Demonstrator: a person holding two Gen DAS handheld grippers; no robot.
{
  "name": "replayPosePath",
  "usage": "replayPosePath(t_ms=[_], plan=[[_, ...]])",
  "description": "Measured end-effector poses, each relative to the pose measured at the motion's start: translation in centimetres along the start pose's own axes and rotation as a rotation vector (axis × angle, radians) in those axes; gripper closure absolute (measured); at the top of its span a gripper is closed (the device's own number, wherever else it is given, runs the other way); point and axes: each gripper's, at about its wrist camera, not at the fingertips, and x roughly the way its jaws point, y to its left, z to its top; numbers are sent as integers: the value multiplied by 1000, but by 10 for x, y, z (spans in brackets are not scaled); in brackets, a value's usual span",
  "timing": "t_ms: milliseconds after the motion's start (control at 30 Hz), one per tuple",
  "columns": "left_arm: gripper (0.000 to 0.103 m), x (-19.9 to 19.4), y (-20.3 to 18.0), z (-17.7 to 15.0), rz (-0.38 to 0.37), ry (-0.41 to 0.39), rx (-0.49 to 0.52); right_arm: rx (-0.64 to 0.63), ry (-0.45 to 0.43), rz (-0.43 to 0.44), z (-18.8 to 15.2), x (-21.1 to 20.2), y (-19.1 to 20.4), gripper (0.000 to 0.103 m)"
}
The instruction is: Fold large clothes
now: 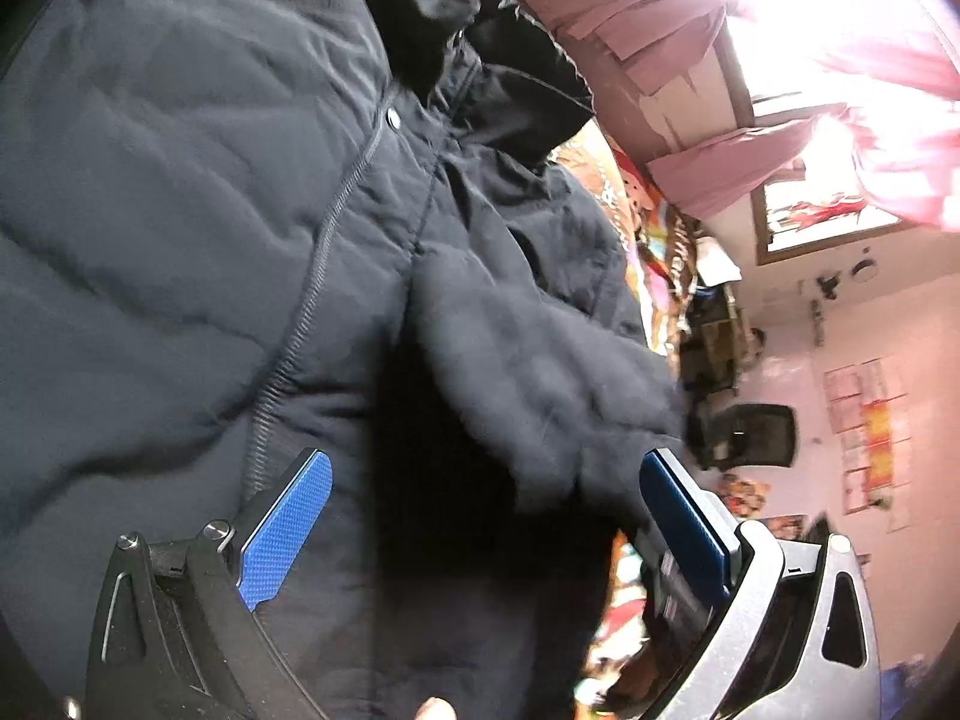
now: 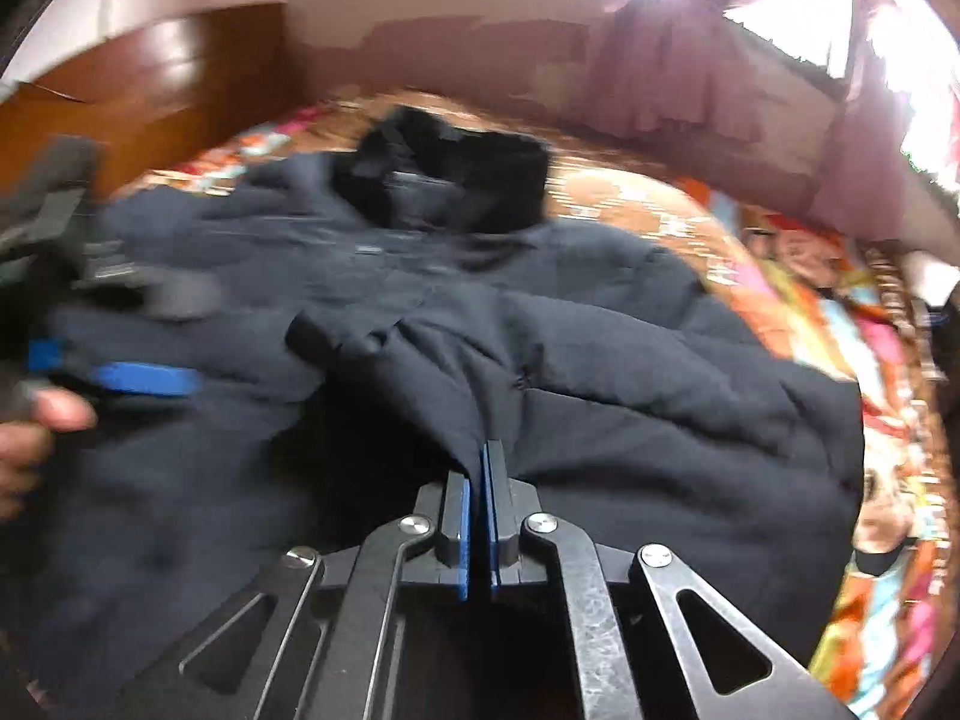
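A large dark navy padded jacket point(image 2: 540, 324) lies spread on a bed, its black collar point(image 2: 444, 180) at the far end. My right gripper point(image 2: 478, 459) is shut on a fold of the jacket near its sleeve and lifts the cloth into a ridge. My left gripper point(image 1: 486, 468) is open, blue pads wide apart, right over the jacket point(image 1: 180, 240) beside its zip point(image 1: 318, 252), with a sleeve point(image 1: 540, 360) between the fingers but not pinched. The left gripper also shows blurred at the left of the right wrist view point(image 2: 120, 375).
The bed has a bright patterned cover point(image 2: 810, 300) and a wooden headboard point(image 2: 150, 96). Pink curtains point(image 1: 750, 138) hang at a bright window. A pink wall with papers point(image 1: 870, 432) and cluttered dark items point(image 1: 720, 360) lie beyond the bed.
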Motion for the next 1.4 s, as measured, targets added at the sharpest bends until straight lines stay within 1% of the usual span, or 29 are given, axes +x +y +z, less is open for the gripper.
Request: replayPosePath(t_ms=[67,133,267,300,333,367,400,467,500,533,633,700,800,833,867,900,933,967,1033,1100,1133,1167,1267,1400], plan=[[3,4,6,2,-16,9,-41,-54,-14,65,-6,-15,20,99],[3,3,9,2,-10,-2,-58,-83,-17,82,-8,-20,31,99],[5,8,15,4,21,-10,-75,-28,0,134,-12,-16,27,99],[11,11,15,4,23,-7,-73,-7,1,147,-13,-16,23,99],[22,12,16,3,22,0,-69,13,0,160,-13,-16,19,99],[30,17,18,3,17,16,-71,32,-1,175,-13,-18,16,99],[41,20,20,2,19,24,-76,45,-3,184,-14,-20,14,99],[47,22,26,2,21,16,-100,67,-1,199,-15,-22,12,99],[56,22,27,2,19,9,-109,74,0,205,-15,-22,11,99],[68,22,29,2,18,4,-114,81,4,215,-16,-24,11,99],[91,18,26,2,17,-22,-89,68,11,217,-20,-26,13,98],[97,11,14,0,35,-54,-32,37,9,204,-22,-26,16,96],[100,-3,-6,-2,71,-116,52,4,14,182,-26,-26,19,94],[100,-11,-14,-2,80,-141,87,0,13,184,-28,-27,20,86],[100,-20,-23,-2,88,-168,129,-3,5,199,-30,-31,20,72],[100,-31,-32,-2,101,-198,169,-3,-9,204,-32,-35,20,63],[100,-42,-39,-2,110,-224,202,-5,-36,208,-34,-43,20,47],[100,-52,-45,-3,117,-246,230,-11,-74,212,-34,-52,19,40],[100,-67,-52,-4,146,-275,271,-30,-131,201,-32,-70,20,40],[100,-86,-54,-8,190,-308,316,-38,-153,143,-27,-78,20,40],[100,-96,-52,-10,219,-328,332,-27,-166,109,-22,-81,18,38],[100,-102,-51,-12,236,-341,338,-11,-172,87,-17,-82,15,33],[100,-126,-38,-19,297,-380,343,37,-173,-1,-2,-74,5,30],[100,-151,-18,-24,376,-400,331,119,-146,-48,13,-48,-11,27]])
